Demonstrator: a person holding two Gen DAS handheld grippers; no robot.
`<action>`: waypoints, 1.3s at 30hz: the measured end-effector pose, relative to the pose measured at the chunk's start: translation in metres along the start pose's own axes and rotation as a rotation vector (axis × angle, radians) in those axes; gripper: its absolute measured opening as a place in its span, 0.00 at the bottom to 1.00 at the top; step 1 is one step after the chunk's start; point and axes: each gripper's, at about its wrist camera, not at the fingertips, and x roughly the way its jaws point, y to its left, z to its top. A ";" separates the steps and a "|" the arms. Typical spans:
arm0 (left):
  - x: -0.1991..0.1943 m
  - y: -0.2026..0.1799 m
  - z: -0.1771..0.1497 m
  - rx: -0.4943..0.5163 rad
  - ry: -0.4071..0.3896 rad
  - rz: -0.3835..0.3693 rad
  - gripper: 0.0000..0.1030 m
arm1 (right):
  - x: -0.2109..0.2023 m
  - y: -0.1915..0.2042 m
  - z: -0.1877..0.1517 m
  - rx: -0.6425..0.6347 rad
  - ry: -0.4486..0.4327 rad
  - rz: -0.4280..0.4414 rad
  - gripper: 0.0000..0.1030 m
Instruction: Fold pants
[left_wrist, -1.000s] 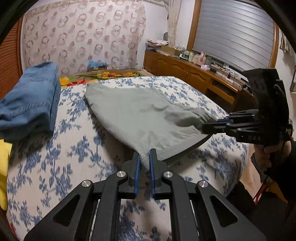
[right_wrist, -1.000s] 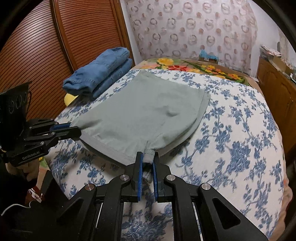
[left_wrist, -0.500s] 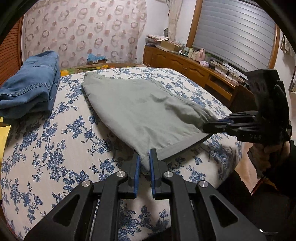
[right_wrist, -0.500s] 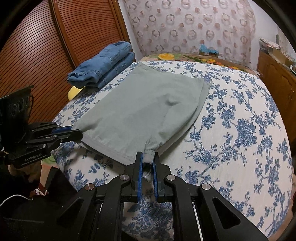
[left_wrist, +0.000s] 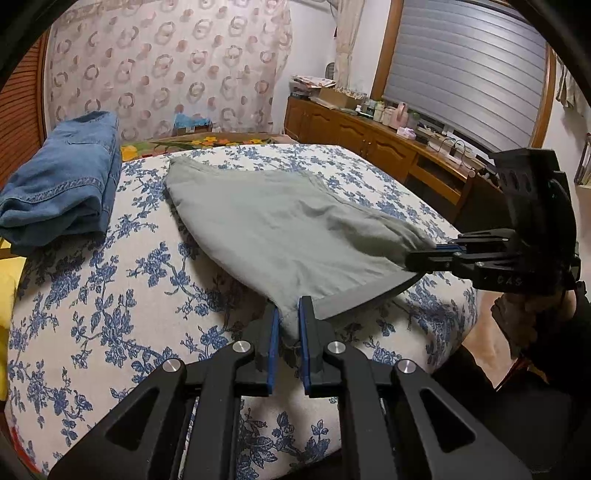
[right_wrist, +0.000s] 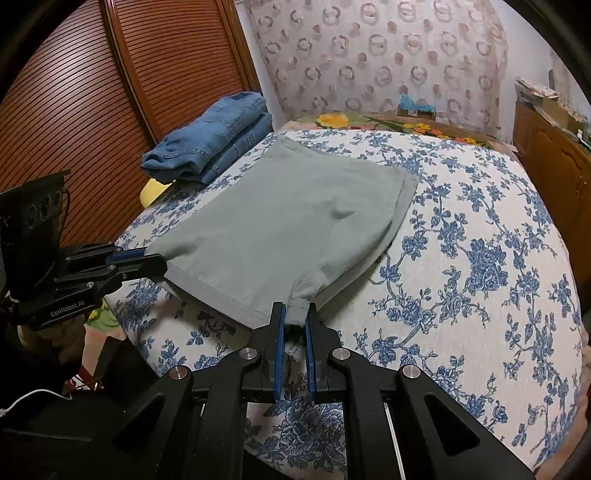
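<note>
The grey-green pants (right_wrist: 280, 225) are lying folded on the bed (right_wrist: 480, 258), stretching from the near edge toward 12 o'clock. The left gripper (left_wrist: 287, 325) is pinching one near corner of the pants, its blue pads pressed onto the cloth. The right gripper (right_wrist: 295, 321) is pinching the other near corner the same way. At 10 o'clock from the pants, folded blue jeans (right_wrist: 214, 140) are sitting near the bed's far edge, beside a wooden slatted door (right_wrist: 110, 110).

Folded jeans (right_wrist: 218, 138) beside bare bedspread (right_wrist: 480, 258)
</note>
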 end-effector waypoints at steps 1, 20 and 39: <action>-0.001 0.000 0.001 0.001 -0.003 0.001 0.10 | 0.000 0.000 0.000 -0.001 -0.003 -0.001 0.09; 0.003 0.012 0.039 0.011 -0.068 0.022 0.10 | -0.003 -0.009 0.029 -0.028 -0.086 -0.010 0.09; 0.036 0.040 0.106 0.006 -0.118 0.065 0.10 | 0.030 -0.044 0.089 -0.045 -0.163 -0.016 0.09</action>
